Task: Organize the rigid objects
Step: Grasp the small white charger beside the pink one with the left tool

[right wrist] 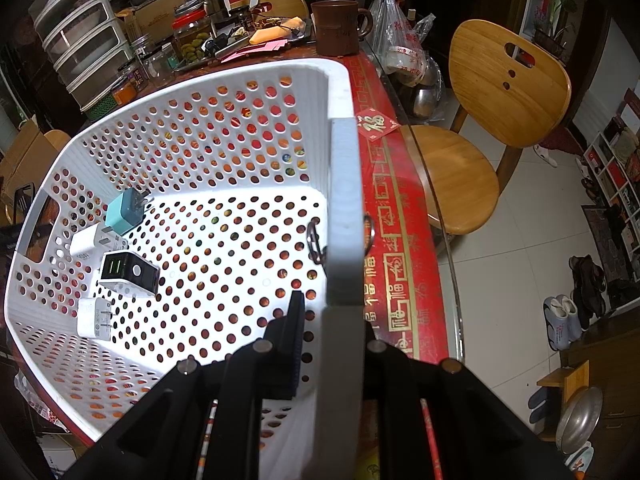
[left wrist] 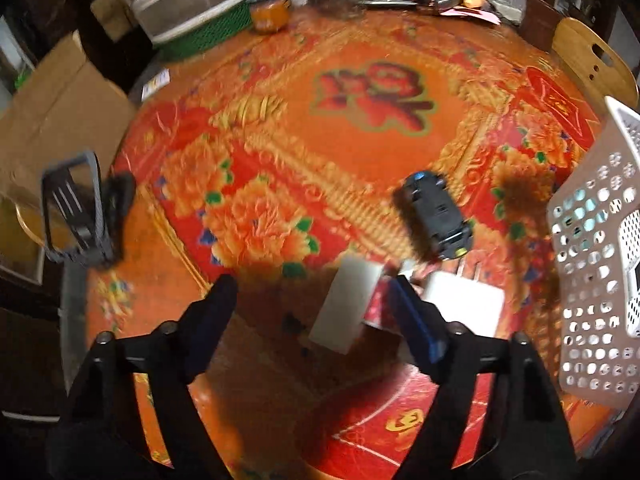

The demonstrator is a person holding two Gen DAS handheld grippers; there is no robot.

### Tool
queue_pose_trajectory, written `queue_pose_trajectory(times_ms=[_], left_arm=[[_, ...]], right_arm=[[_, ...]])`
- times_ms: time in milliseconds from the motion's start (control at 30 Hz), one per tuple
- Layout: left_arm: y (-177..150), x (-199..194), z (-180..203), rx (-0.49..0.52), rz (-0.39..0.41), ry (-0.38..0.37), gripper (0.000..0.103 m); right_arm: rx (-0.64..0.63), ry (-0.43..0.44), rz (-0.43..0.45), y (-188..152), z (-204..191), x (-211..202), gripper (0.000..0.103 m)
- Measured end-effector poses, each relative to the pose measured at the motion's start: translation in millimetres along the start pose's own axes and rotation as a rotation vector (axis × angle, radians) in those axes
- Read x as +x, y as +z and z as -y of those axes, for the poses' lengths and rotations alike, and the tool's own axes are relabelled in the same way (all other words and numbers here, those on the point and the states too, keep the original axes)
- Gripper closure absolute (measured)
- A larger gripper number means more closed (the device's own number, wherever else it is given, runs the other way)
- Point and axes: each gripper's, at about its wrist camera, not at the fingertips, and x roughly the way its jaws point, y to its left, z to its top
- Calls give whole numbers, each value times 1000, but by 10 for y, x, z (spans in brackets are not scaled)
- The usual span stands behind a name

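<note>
- The left hand-held gripper [left wrist: 312,292] hangs over the tabletop [left wrist: 360,148] with its fingers spread wide and nothing between the pads.
- Just ahead of it a white rectangular charger [left wrist: 346,306] lies tilted between the two fingers, and a second white charger [left wrist: 466,304] with prongs sits just beside the right-side finger.
- Slightly farther on, a black charger [left wrist: 436,216] lies apart from the white ones, with bare patterned cloth open beyond it toward the middle of the tabletop.
- At the left edge a dark wire holder [left wrist: 76,212] stands right at the rim of the tabletop.
- The right hand-held gripper [right wrist: 336,316] straddles the wall of the white perforated basket [right wrist: 344,184], one finger inside and one outside; whether the pads press the wall cannot be told.
- Inside the basket, along its left wall, lie a white plug [right wrist: 94,316], a black-and-white USB charger [right wrist: 128,272], another white adapter [right wrist: 90,242] and a teal charger [right wrist: 124,212]; the rest of the floor is free.
- Jars and clutter crowd the far rim.
</note>
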Motion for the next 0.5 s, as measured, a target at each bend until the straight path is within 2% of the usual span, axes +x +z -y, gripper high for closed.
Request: queue_pose_trajectory(times_ms=[67,133,267,400,467,500], left_arm=[[-51,26,-83,-36,8,-38,37],[-44,67,-97,-43,5,-50,49],[-86,200,-57,-41,-17,-38,60],[-104,205,-84,-69,-1,-50,68],[-119,220,-52,-61,3,-31,74],[-127,238,-31,-56,1,-28,82]], right_arm=[[-1,-1,-2,3,0,0,90],[-2,-3,-2,6,2,-4,90],[-1,-2,-2,8,-1,-7,90],[-4,-4,-2,10,-3,-9,90],[-7,-5,-3,13,-5,-12,90],[-7,-5,-3,13,-9,-15,90]])
